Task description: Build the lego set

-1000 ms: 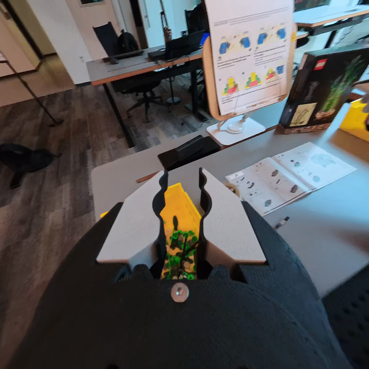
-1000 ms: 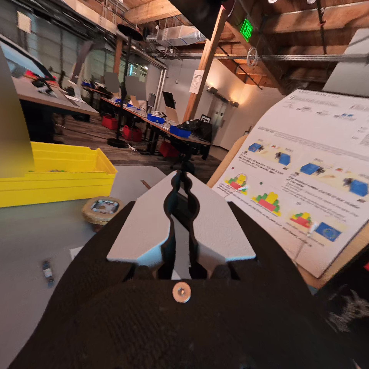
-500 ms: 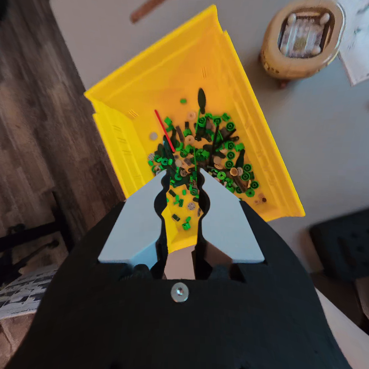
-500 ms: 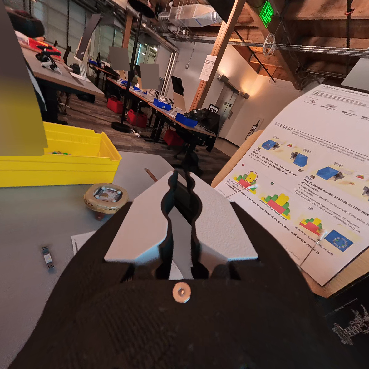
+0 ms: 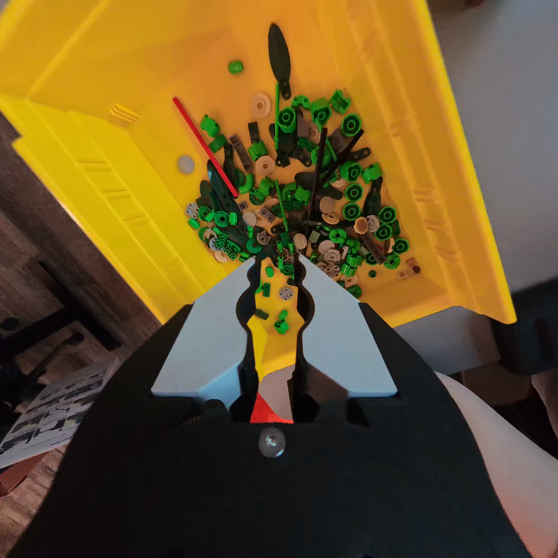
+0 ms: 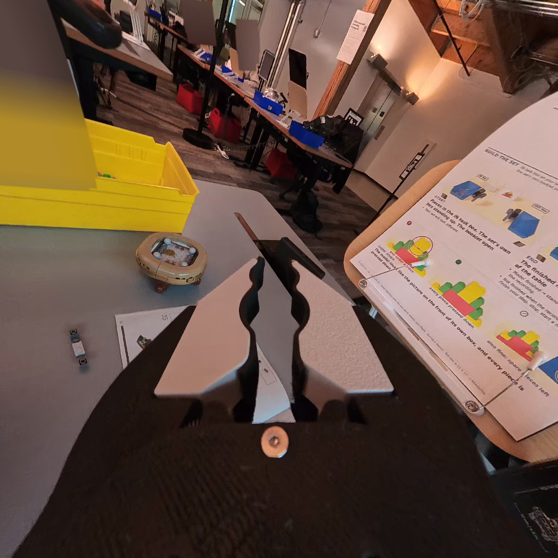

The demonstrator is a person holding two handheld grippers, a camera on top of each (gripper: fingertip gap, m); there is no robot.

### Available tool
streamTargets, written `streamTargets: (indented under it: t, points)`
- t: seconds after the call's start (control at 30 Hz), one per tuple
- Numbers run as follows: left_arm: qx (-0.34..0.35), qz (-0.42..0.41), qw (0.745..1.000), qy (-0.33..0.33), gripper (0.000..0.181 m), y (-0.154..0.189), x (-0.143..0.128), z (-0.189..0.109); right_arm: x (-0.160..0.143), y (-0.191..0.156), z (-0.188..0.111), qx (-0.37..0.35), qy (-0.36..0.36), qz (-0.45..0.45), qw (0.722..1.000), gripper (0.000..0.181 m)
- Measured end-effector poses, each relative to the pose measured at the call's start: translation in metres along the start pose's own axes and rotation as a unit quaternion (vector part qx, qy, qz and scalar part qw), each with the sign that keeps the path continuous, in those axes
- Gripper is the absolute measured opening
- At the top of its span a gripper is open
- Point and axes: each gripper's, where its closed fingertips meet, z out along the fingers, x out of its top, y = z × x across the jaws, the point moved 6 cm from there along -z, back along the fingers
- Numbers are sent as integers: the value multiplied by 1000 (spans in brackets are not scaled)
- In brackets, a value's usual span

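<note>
A yellow bin holds a heap of small green, dark green, tan and grey lego pieces and a thin red rod. My left gripper is open and empty, pointing down into the bin just above the near edge of the heap. My right gripper is open and empty above the grey table. In the right wrist view a tan round partly built base stands on the table beside the bin. A small grey and dark assembly lies to its left.
An open instruction booklet lies under my right gripper. A wooden board with an instruction sheet stands at the right. A black flat object lies at the table's far edge. The bin sits near the table's corner, with floor beyond.
My left gripper swung from looking across the table to pointing down into the yellow bin and has come closer to the pieces. My right gripper opened a little and tilted down.
</note>
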Motion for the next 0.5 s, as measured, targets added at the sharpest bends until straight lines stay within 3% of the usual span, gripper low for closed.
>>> streamTargets:
  t: [0.03, 0.2, 0.33, 0.5]
  points:
    - [-10, 1, 1000, -9, 18, -1, 0, 5, 0, -1, 0, 1, -2, -4, 1000, 13]
    - [-133, 25, 990, -29, 9, 5, 8, 38, 3, -1, -3, 0, 0, -10, 1000, 13]
    - [-148, -5, 986, -75, 18, -1, 11, 59, 3, 1, -5, -4, 1, -8, 1000, 13]
    - [-171, -23, 982, -83, 17, -3, 18, 71, 2, 2, -6, -6, -1, -10, 1000, 14]
